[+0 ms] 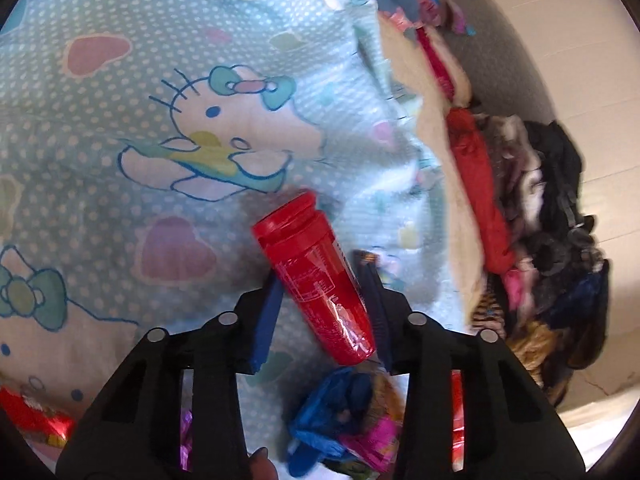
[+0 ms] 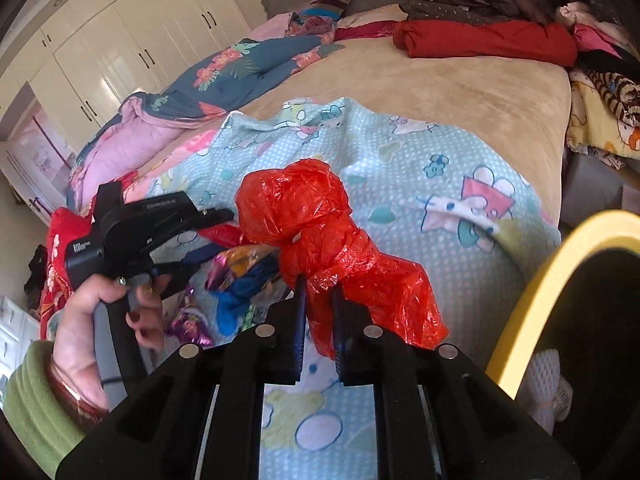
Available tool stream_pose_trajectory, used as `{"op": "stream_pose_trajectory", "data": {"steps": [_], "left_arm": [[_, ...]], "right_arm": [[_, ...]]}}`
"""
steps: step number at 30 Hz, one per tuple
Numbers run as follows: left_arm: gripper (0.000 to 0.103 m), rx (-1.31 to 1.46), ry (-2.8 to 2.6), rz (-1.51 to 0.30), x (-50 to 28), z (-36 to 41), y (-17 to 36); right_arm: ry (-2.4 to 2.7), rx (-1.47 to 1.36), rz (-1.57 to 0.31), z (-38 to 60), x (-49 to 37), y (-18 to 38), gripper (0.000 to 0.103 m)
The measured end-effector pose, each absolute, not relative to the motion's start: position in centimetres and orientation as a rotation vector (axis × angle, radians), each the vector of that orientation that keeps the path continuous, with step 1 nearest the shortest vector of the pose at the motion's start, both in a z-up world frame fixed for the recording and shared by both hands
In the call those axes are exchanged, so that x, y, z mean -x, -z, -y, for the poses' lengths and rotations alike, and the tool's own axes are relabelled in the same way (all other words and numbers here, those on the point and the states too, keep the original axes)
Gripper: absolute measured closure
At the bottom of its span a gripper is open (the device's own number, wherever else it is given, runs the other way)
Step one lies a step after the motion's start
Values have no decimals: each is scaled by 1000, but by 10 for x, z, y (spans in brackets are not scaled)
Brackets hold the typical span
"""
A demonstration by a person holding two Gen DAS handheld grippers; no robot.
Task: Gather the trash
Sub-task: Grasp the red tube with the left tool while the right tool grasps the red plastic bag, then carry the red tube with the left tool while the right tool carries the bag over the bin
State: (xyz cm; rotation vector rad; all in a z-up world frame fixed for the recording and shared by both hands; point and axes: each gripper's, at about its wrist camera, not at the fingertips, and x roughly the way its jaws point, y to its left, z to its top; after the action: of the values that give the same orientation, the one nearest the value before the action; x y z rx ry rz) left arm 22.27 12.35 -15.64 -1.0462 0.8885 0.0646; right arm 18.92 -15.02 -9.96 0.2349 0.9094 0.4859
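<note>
A red plastic bottle (image 1: 312, 264) with a ribbed cap lies tilted on the light blue cartoon blanket (image 1: 140, 120). My left gripper (image 1: 320, 312) has its blue pads against both sides of the bottle's body. In the right wrist view my right gripper (image 2: 319, 320) is shut on the tail of a crumpled red plastic bag (image 2: 304, 208), which hangs above the blanket (image 2: 400, 184). A hand (image 2: 88, 320) in a green sleeve holds the left gripper (image 2: 136, 224) low on the left. A heap of blue, pink and gold wrappers (image 2: 240, 276) lies between the two grippers.
A dark bin with a yellow rim (image 2: 560, 280) stands at the right, with white mesh inside. Folded clothes (image 2: 480, 36) are stacked along the far side of the bed, and a floral quilt (image 2: 224, 76) lies at the back. More wrappers (image 1: 344, 412) sit under the left gripper.
</note>
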Motion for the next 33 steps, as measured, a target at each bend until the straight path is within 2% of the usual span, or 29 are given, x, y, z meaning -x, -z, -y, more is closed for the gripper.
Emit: {"op": "stream_pose_trajectory", "data": {"steps": [17,33], "left_arm": [[76,742,4,-655,-157,-98,71],[78,605,43,-600,-121,-70,35]], "right_arm": [[-539,-236,-822,150,-161,74,94],[-546,-219,-727,170,-132,45,94]]}}
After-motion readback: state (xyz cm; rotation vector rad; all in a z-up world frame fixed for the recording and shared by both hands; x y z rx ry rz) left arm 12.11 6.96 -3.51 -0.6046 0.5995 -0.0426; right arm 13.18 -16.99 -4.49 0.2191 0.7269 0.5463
